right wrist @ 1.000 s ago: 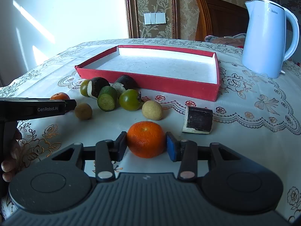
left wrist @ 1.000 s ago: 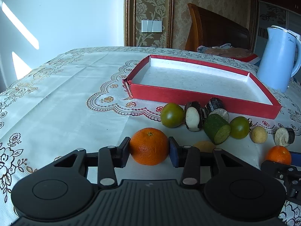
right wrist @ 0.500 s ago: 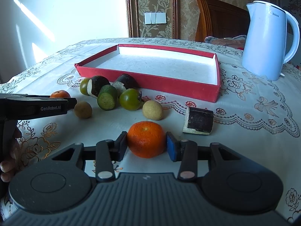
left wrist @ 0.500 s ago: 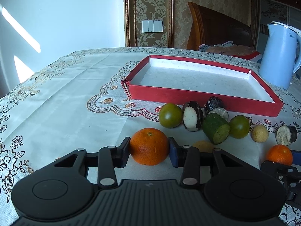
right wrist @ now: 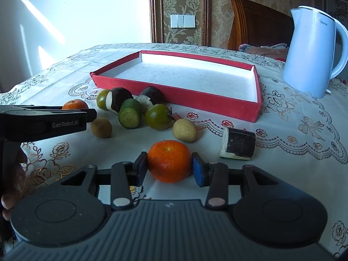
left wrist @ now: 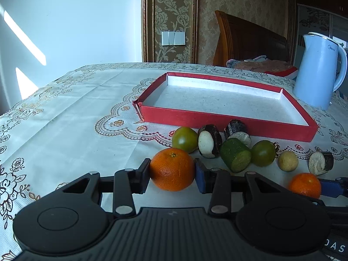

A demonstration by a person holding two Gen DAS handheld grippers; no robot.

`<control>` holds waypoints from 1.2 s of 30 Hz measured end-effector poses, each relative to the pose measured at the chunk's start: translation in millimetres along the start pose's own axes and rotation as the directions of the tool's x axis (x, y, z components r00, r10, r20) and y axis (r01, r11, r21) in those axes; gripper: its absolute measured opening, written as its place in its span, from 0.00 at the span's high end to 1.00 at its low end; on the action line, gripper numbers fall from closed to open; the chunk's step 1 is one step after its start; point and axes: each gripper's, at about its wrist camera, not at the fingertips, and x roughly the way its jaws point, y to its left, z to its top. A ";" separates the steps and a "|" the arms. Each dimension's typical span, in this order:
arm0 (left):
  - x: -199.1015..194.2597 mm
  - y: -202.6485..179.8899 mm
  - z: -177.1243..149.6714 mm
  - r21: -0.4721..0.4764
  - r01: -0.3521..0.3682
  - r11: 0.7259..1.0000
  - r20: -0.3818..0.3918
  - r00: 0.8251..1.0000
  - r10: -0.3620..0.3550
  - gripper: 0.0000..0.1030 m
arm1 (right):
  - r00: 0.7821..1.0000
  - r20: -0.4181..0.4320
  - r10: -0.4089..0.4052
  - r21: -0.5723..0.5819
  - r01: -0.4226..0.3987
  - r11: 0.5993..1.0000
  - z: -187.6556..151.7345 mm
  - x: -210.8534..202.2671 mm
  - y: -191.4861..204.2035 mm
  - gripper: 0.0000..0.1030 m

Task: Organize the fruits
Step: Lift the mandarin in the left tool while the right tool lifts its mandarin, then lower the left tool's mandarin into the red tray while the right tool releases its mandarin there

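While clamped on one orange per pair of fingers, low over the bench, with the red tray ahead, risks squeezing either round fruit free or clipping the near wall.

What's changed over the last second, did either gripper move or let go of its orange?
Neither let go. The left gripper still clamps its orange and has lifted slightly, so the red tray and table sit lower in its view. The right gripper holds its orange almost unmoved. The loose fruit pieces stayed put.
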 end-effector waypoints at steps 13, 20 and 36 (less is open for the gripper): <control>-5.7 -20.6 14.3 0.023 0.015 1.000 0.051 0.999 -0.016 0.61 | 0.999 0.043 0.004 0.004 -0.005 1.000 8.2 -5.8 -0.8 0.61; -4.7 -28.2 22.7 0.026 0.020 0.999 0.069 0.997 -0.022 0.61 | 0.997 0.077 0.002 -0.007 -0.001 1.000 18.9 -10.4 -3.5 0.61; 25.8 -24.6 71.5 -0.010 0.004 1.000 0.102 0.995 -0.003 0.61 | 0.991 0.135 -0.024 -0.005 0.025 1.000 67.9 2.8 -23.4 0.61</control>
